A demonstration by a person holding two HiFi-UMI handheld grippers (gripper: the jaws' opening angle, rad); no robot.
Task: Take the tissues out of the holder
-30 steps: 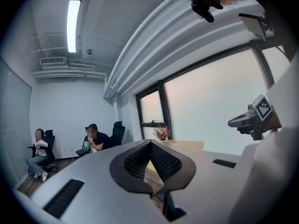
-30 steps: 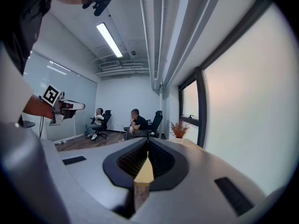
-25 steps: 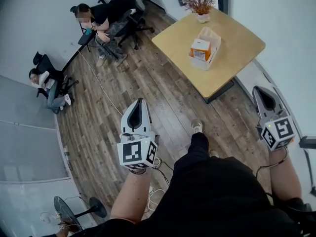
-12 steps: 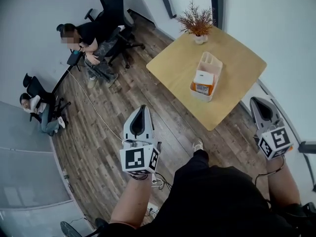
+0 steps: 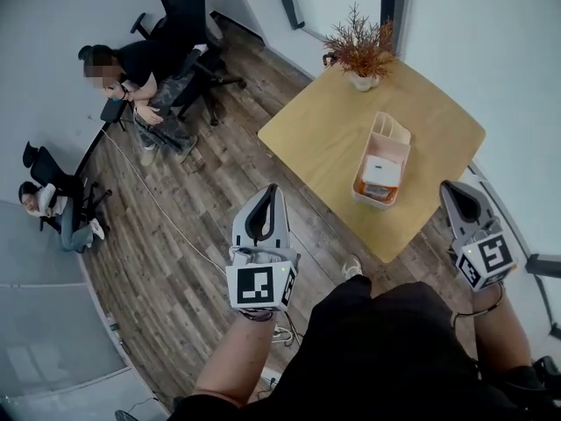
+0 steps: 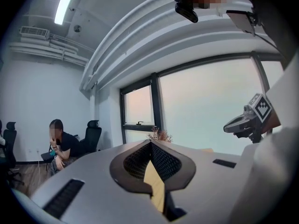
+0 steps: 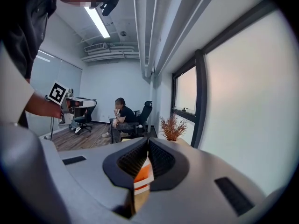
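Note:
A cream tissue holder (image 5: pixel 390 139) stands on the light wooden table (image 5: pixel 324 139) at the upper right of the head view. An orange and white tissue pack (image 5: pixel 381 174) sits in the holder's near end. My left gripper (image 5: pixel 273 191) hangs over the floor, short of the table's near edge, jaws shut and empty. By the table's right corner my right gripper (image 5: pixel 448 187) is also shut and empty. In the right gripper view the tissue pack (image 7: pixel 144 174) shows through the slot below the closed tips (image 7: pixel 147 140). The left gripper view shows closed tips (image 6: pixel 150 143) and table wood behind.
A potted dried plant (image 5: pixel 361 53) stands at the table's far corner. Two people sit on office chairs at the left, one (image 5: pixel 131 77) near the wall and one (image 5: pixel 48 202) farther left. A cable (image 5: pixel 166 213) runs across the wooden floor. A window wall lies behind the table.
The table and holder have come closer and lower in the head view as the person walks toward them. Both grippers have kept their pose and stayed shut.

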